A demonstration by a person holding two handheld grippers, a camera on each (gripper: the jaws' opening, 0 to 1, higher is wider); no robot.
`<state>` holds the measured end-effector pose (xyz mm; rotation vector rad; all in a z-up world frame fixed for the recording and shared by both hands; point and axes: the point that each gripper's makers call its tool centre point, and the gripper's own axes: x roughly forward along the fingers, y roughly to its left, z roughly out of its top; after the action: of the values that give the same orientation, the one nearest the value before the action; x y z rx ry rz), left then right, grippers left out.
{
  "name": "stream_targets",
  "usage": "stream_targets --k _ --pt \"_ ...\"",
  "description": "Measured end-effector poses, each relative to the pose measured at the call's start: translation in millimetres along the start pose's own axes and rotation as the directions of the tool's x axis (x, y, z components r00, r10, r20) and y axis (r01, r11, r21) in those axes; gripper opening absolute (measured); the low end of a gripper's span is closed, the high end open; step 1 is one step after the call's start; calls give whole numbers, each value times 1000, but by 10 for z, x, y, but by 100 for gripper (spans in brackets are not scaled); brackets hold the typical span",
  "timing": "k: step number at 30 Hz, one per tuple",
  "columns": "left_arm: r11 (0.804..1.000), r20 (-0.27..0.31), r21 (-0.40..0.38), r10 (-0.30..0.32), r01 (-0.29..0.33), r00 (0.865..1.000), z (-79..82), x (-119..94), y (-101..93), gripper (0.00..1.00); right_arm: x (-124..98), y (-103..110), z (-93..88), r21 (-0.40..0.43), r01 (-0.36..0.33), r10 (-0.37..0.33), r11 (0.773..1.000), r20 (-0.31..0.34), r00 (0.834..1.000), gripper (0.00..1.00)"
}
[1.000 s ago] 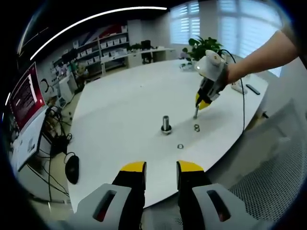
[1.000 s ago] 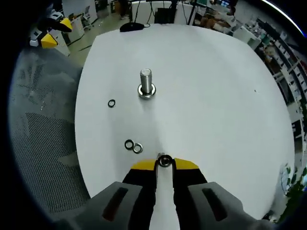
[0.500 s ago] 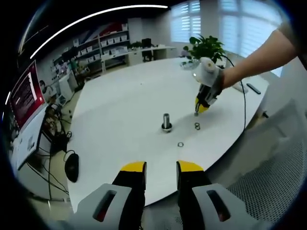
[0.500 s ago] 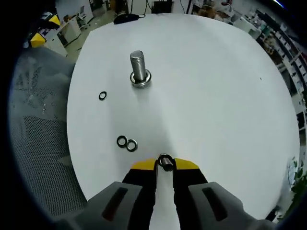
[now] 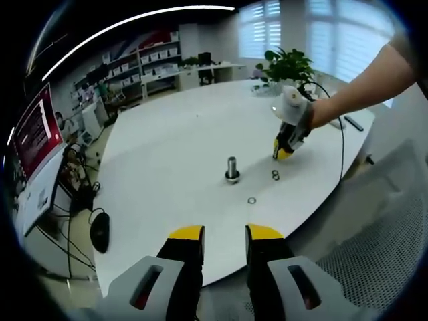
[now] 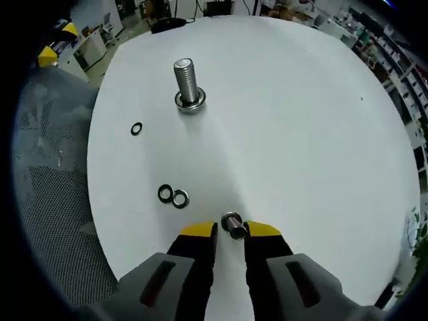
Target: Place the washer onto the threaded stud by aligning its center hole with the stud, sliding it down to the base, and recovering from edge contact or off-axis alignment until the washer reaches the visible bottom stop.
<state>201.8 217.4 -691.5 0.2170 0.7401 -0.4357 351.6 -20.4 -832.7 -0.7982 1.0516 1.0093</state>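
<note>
Three loose dark metal ring washers are lying on the white round table [image 6: 301, 114]: a touching pair [image 6: 172, 196] near the right gripper [image 6: 231, 231] and a single one [image 6: 136, 128] nearer the upright threaded steel stud [image 6: 186, 83], w/ nothing blocking the stud. The small shiny steel washer [image 6: 232, 223] is sitting between the right gripper's yellow-tipped jaws, which are standing narrowly apart; can't tell if they're actually clamping it. The left gripper [image 5: 224, 235] is hovering off the table edge, jaws parted & holding nothing.

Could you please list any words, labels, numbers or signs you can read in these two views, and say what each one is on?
None can be read.
Red monitor screen: light lines of text, too blurred to read.
Shelf bins: white labels, too small to read.
Threaded stud, washers and white table: no markings visible.
</note>
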Motion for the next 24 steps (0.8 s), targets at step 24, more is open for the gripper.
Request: stream_targets --k 24 --pt "998 71 14 -62 61 996 127 -50 -125 22 -359 359 -226 237 50 -53 970 5 999 23"
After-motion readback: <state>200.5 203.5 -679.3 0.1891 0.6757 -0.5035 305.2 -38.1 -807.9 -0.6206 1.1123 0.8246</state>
